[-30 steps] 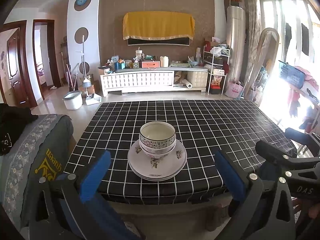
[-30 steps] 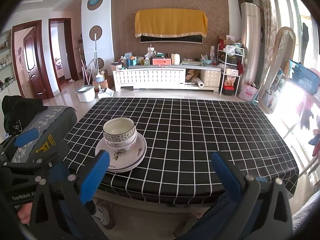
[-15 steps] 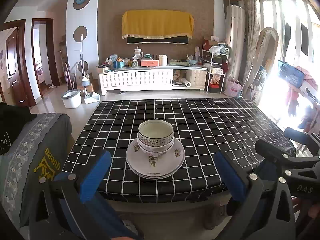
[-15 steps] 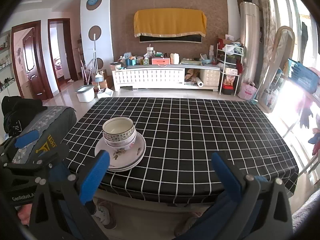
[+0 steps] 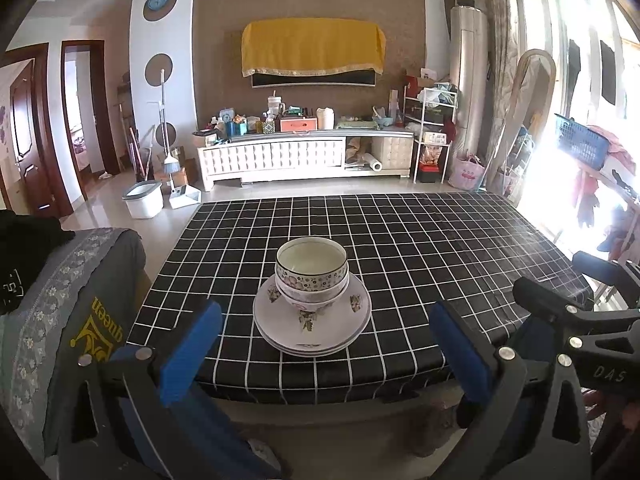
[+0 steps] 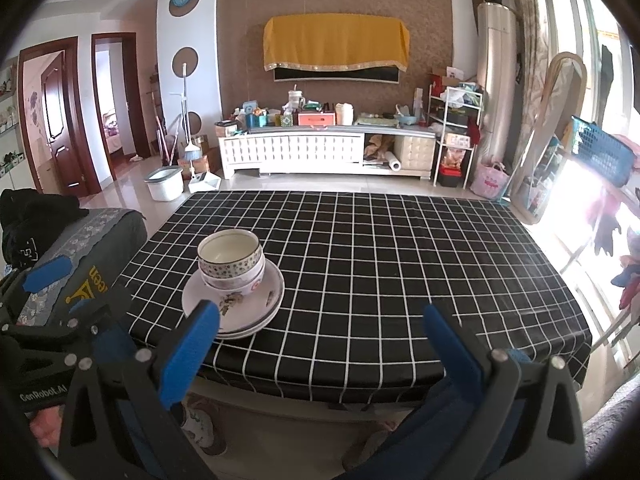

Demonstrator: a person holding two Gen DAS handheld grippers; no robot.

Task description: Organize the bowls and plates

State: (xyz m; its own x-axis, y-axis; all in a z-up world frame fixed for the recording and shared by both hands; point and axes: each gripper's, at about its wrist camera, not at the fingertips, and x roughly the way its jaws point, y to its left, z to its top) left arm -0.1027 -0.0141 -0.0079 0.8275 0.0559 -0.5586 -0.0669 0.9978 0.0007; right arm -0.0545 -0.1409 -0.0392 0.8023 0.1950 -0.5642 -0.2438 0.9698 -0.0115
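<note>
Two floral bowls [image 5: 311,272] [image 6: 231,262] sit nested on a stack of white floral plates [image 5: 312,330] [image 6: 234,308], near the front edge of a table with a black checked cloth [image 5: 420,256] [image 6: 380,256]. My left gripper [image 5: 326,350] hangs open just off the table's front edge, centred on the stack, with nothing between its blue pads. My right gripper [image 6: 320,346] is open too, held off the front edge to the right of the stack. Each gripper shows at the side of the other's view.
A grey chair back with a cloth cover [image 5: 76,312] [image 6: 80,256] stands at the table's left. Beyond the table are a white TV cabinet [image 5: 304,156], a bucket [image 5: 144,200] and a blue basket [image 5: 580,144] on the right.
Both grippers have drawn back slightly from the table, so the stack looks a little farther and higher in view. The bowls and plates have not moved.
</note>
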